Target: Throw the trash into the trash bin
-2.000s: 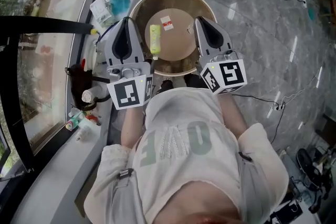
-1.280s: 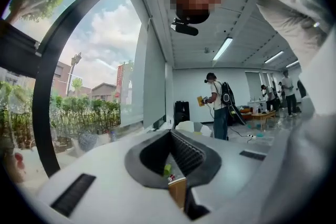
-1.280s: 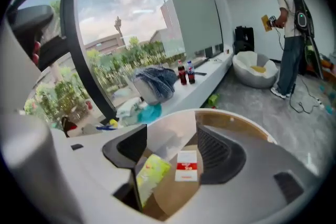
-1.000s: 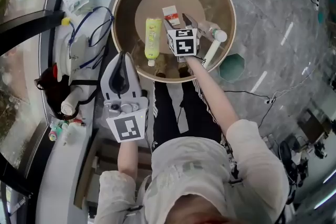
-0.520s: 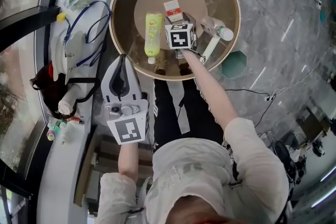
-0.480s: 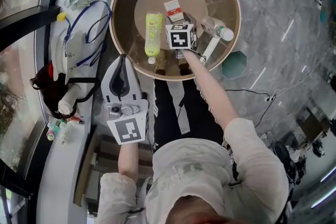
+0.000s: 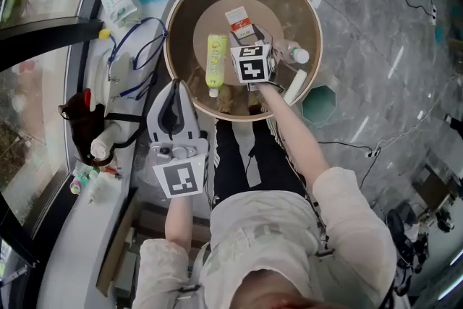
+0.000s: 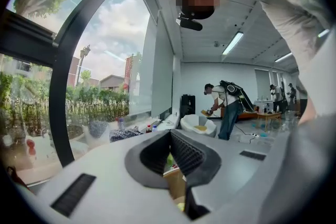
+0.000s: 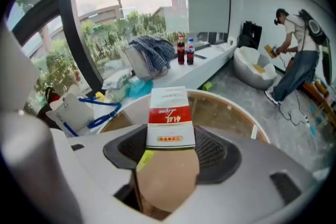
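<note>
Task thing: the red-and-white carton [image 7: 239,21] lies flat on the inner disc of the round desk [image 7: 182,19], which has a raised rim.
Right gripper [image 7: 249,40]: it reaches over the rim, and its fingers are spread wide with the near end of the carton between them. I judge that they have not clamped it yet.
Left gripper [image 7: 173,87]: it is held back outside the rim, near the person's body. Its fingers are together and hold nothing.
Other trash: a green bottle [image 7: 214,60] lies just beside the carton on the left. A clear bottle [image 7: 293,54] and a white stick [image 7: 294,87] lie to the right.
Bin: I take the teal octagonal container [image 7: 318,105] for the trash bin. It stands on the floor, just outside the rim on the right.
Step in hand: it seems to be the closing on the carton, before the lift.
Risk, grip: only the near end is between the fingers, so the carton may swing down or slip out when it is lifted.
Risk, crushing: the carton looks light and thin, and a hard squeeze could fold it so that the hold is lost.
Risk, neighbour: the green bottle is very near the left-side finger, and a touch could make it roll away.
Risk, path: the raised rim stands between carton and bin, and a low carry would hit it.
Risk, drop: the mouth of the bin looks small, so a release that is not right above it would put the carton on the floor.
</note>
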Available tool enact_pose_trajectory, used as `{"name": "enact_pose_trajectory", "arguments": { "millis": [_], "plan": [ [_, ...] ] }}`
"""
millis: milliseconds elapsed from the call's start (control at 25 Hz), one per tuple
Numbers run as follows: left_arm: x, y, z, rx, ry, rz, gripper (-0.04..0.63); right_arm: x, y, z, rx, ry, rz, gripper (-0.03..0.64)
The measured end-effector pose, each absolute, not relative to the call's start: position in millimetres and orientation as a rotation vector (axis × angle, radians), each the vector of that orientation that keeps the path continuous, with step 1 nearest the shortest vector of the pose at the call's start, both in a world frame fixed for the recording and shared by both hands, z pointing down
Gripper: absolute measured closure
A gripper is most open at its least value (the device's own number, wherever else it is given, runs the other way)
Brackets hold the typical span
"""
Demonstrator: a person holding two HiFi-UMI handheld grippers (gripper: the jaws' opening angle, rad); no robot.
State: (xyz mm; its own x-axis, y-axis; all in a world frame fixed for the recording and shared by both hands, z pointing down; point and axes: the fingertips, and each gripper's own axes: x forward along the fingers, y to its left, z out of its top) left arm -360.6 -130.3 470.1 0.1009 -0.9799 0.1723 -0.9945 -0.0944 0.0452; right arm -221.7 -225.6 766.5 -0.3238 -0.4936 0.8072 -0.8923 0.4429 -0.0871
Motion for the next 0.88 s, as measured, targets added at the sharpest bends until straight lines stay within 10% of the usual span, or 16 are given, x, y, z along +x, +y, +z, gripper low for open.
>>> {"name": "enact_pose_trajectory", "arguments": {
  "millis": [480,880],
  "plan": [
    [-330,-124,295,2.434,-2.1,-0.111,0.583,-198,-212,404,1.446,-2.466,0.311,0.334],
    [-285,-125,248,2.558,-2.039,-0.225,0.583,-162,-141,322,1.465,-2.717,0.398,0.334]
  ]
}}
